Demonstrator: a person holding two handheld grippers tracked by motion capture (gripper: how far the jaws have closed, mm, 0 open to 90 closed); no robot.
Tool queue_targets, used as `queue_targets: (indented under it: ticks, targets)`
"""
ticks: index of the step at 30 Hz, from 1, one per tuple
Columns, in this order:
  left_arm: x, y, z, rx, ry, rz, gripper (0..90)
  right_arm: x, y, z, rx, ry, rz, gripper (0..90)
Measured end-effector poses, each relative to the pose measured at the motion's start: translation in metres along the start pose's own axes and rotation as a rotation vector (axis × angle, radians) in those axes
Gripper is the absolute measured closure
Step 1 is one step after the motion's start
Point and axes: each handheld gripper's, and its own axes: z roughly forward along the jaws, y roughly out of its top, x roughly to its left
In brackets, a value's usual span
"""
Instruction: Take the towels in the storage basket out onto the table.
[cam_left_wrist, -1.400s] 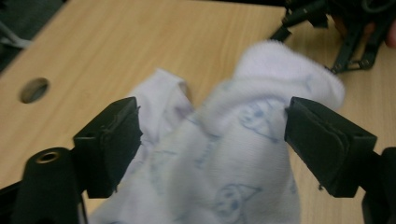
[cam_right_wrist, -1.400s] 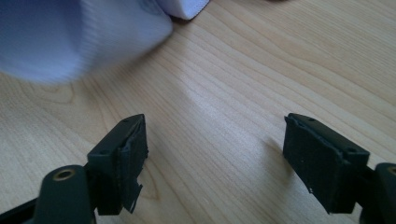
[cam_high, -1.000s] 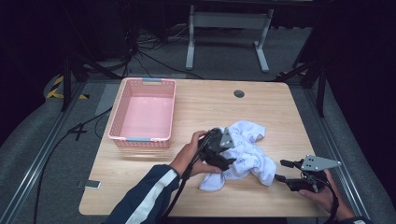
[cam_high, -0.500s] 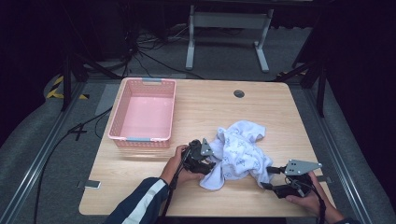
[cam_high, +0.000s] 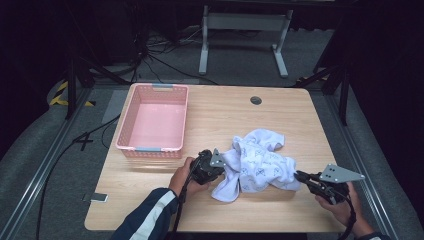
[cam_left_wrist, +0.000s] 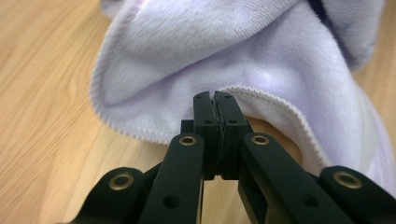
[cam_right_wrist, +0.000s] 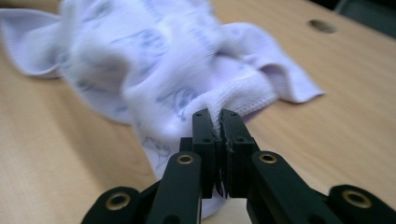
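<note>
Right gripper (cam_high: 301, 175) now nearer the towel (cam_high: 260, 162) than a moment ago, jaws pinching its hem, left gripper (cam_high: 222, 171) pinching the opposite edge, pink basket (cam_high: 152, 122) well apart on table (cam_high: 210, 112).

We see a white towel (cam_high: 260, 162) with faint blue print, crumpled on the wooden table (cam_high: 220, 117), its hemmed edges pinched at 2 opposite sides.

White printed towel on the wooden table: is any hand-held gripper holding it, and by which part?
Both hold the crumpled white printed towel: the left hand-held gripper pinches its stitched hem on the left side, and the right hand-held gripper pinches a gathered edge on the right.
</note>
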Motion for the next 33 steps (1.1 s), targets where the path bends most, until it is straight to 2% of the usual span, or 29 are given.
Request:
queue_targets:
  ticks: [1, 2, 3, 4, 6, 8, 10, 13, 16, 17, 20, 21, 22, 24, 25, 26, 27, 28, 29, 31, 32, 33]
  targets:
    - [0.000, -0.001, -0.005, -0.012, -0.002, 0.001, 88.9, -0.006, 0.000, -0.004, -0.012, -0.037, 0.008, 85.7]
    - [0.000, -0.003, -0.008, -0.025, 0.002, -0.006, 88.9, -0.011, 0.000, -0.007, -0.022, -0.054, 0.024, 85.8]
    - [-0.001, -0.005, -0.012, -0.023, 0.003, -0.009, 88.9, -0.020, -0.001, -0.011, -0.031, -0.113, 0.044, 85.8]
    - [-0.001, -0.007, -0.015, -0.024, 0.001, -0.008, 88.9, -0.020, -0.001, -0.011, -0.031, -0.113, 0.044, 85.8]
    - [-0.003, -0.013, -0.022, -0.027, -0.008, -0.017, 89.0, -0.030, -0.004, -0.012, -0.029, -0.147, 0.075, 85.8]
    - [-0.007, -0.020, -0.028, -0.029, -0.023, -0.038, 88.9, -0.037, -0.007, -0.012, -0.020, -0.193, 0.096, 85.9]
    - [-0.014, -0.028, -0.034, -0.017, -0.017, -0.035, 88.9, -0.044, -0.012, -0.009, 0.008, -0.242, 0.104, 86.0]
    - [-0.021, -0.043, -0.042, -0.003, -0.020, -0.057, 88.9, -0.052, -0.017, -0.006, 0.036, -0.260, 0.144, 85.9]
    - [-0.023, -0.054, -0.048, -0.002, -0.012, -0.084, 88.9, -0.059, -0.020, -0.002, 0.061, -0.275, 0.150, 85.9]
    - [-0.022, -0.057, -0.050, -0.001, -0.006, -0.089, 88.8, -0.062, -0.022, 0.001, 0.069, -0.277, 0.166, 85.7]
    - [-0.019, -0.060, -0.055, -0.017, 0.009, -0.105, 88.7, -0.065, -0.022, 0.004, 0.078, -0.278, 0.166, 85.3]
    - [-0.019, -0.060, -0.055, -0.026, 0.014, -0.120, 83.2, -0.066, -0.022, 0.007, 0.079, -0.265, 0.166, 81.5]
    - [-0.018, -0.058, -0.052, -0.032, 0.037, -0.147, 73.8, -0.065, -0.022, 0.009, 0.086, -0.259, 0.164, 75.9]
    - [-0.019, -0.057, -0.049, -0.038, 0.030, -0.160, 58.7, -0.064, -0.022, 0.010, 0.081, -0.221, 0.170, 61.4]
    - [-0.020, -0.054, -0.044, -0.044, 0.018, -0.165, 53.1, -0.062, -0.021, 0.008, 0.074, -0.212, 0.160, 57.4]
    - [-0.020, -0.054, -0.044, -0.044, 0.018, -0.165, 48.4, -0.062, -0.021, 0.008, 0.074, -0.212, 0.160, 57.4]
    - [-0.022, -0.051, -0.042, -0.050, 0.012, -0.166, 48.4, -0.060, -0.020, 0.006, 0.062, -0.212, 0.148, 53.5]
    - [-0.023, -0.048, -0.038, -0.049, 0.009, -0.162, 41.3, -0.057, -0.018, 0.003, 0.048, -0.201, 0.145, 49.7]
    - [-0.024, -0.047, -0.035, -0.050, 0.003, -0.170, 37.5, -0.052, -0.014, -0.001, 0.030, -0.174, 0.136, 49.2]
    - [-0.027, -0.043, -0.027, -0.035, -0.024, -0.158, 33.2, -0.042, -0.008, -0.007, 0.001, -0.143, 0.124, 47.8]
    - [-0.028, -0.042, -0.024, -0.023, -0.024, -0.155, 30.9, -0.033, -0.002, -0.010, -0.017, -0.091, 0.108, 46.9]
    - [-0.029, -0.041, -0.017, 0.000, -0.022, -0.152, 28.2, -0.017, 0.005, -0.010, -0.036, 0.002, 0.100, 45.4]
